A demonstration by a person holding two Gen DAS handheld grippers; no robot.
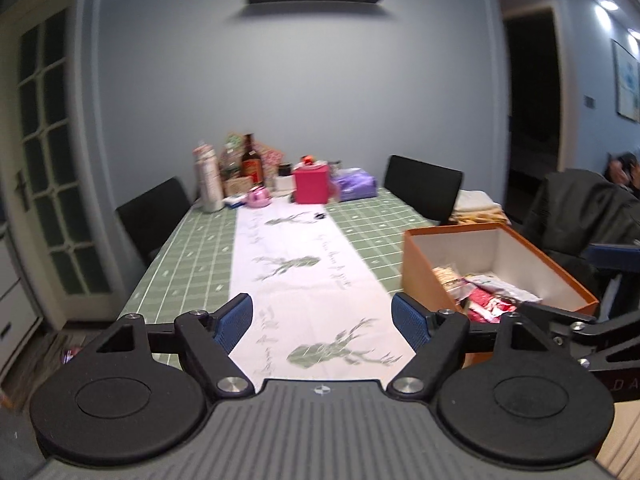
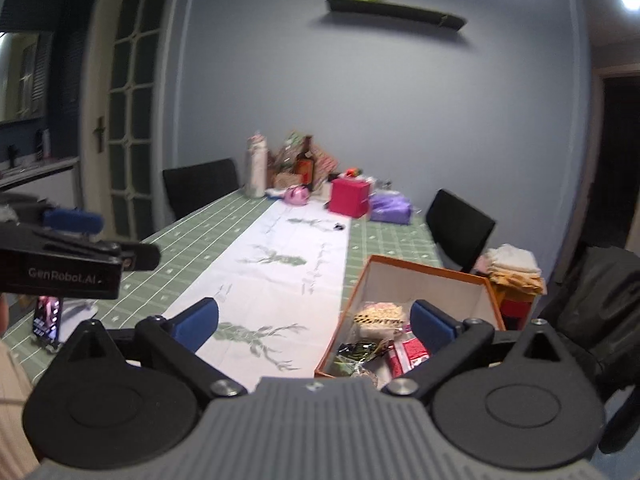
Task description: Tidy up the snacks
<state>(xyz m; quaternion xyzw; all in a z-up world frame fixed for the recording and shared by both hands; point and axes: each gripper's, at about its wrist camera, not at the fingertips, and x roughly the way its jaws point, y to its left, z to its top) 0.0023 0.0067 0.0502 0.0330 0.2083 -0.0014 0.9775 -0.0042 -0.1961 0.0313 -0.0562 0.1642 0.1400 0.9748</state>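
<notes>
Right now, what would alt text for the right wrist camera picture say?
An open, empty right hand-held gripper hovers above a dining table, beside an orange box holding snack packets. The left hand-held gripper juts in from the left edge; bottles and gift boxes crowd the table's far end.

The tablecloth (image 1: 188, 264) is sage green with a white grid and small white marks; down its middle runs a white runner (image 1: 304, 280) printed with green deer; the box (image 2: 404, 276) at the table's right edge is orange outside and white inside; the snacks (image 2: 384, 340) in it are red, white, cream and dark green; at the far end stand a bright pink box (image 1: 312, 186), a lilac pack (image 1: 356, 186) and a brown bottle (image 1: 251, 162) with a red label; the chairs (image 1: 152, 216) are black; the wall (image 1: 300, 80) is pale blue-grey; both grippers have black bodies and blue pads (image 1: 236, 322).
</notes>
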